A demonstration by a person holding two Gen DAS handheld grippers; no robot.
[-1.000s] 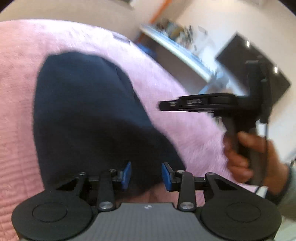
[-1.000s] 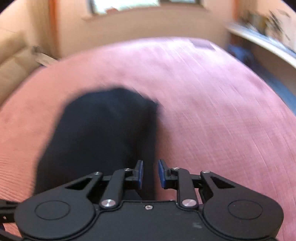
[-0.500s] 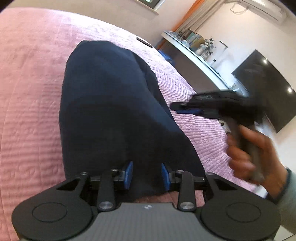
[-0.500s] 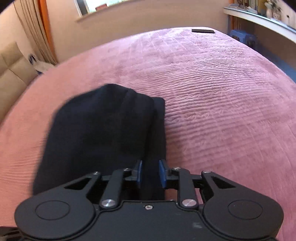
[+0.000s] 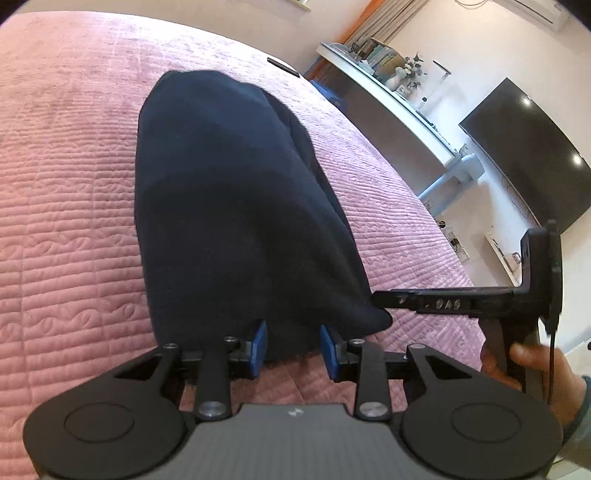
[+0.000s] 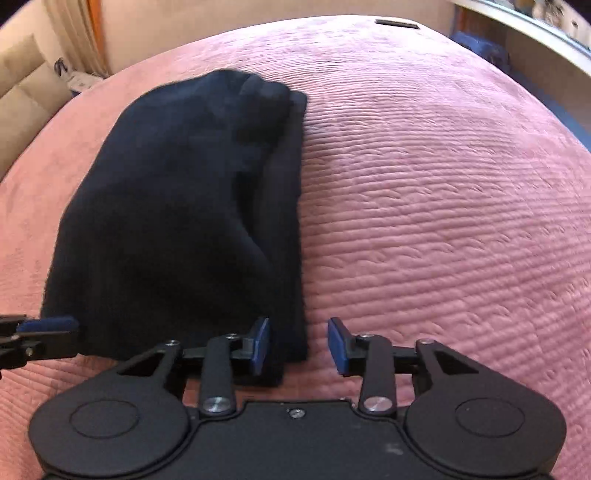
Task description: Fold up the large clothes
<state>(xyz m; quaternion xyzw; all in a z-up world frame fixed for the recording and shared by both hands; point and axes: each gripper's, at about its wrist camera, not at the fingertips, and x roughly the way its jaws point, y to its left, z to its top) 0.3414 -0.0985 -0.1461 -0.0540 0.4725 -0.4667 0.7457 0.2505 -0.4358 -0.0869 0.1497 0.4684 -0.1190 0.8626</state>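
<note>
A dark navy garment (image 5: pixel 236 206) lies folded into a long narrow stack on the pink quilted bedspread (image 5: pixel 66 206). It also shows in the right wrist view (image 6: pixel 184 206). My left gripper (image 5: pixel 293 349) is open at the garment's near edge, with cloth between its blue pads. My right gripper (image 6: pixel 299 345) is open at the near right corner of the garment, holding nothing. In the left wrist view the right gripper (image 5: pixel 376 299) shows from the side, its tip at that corner. The left gripper's tip (image 6: pixel 48 326) shows at the left edge of the right wrist view.
A white shelf (image 5: pixel 388 99) with books and a plant runs along the wall to the right of the bed. A black TV (image 5: pixel 524 147) hangs beyond it. A small dark flat object (image 6: pixel 397 23) lies on the far end of the bed. A beige sofa (image 6: pixel 22 92) stands at the left.
Both grippers have come down to the garment's near edge. The right gripper's jaws have opened wider and let go of the cloth. The garment now lies flat.
</note>
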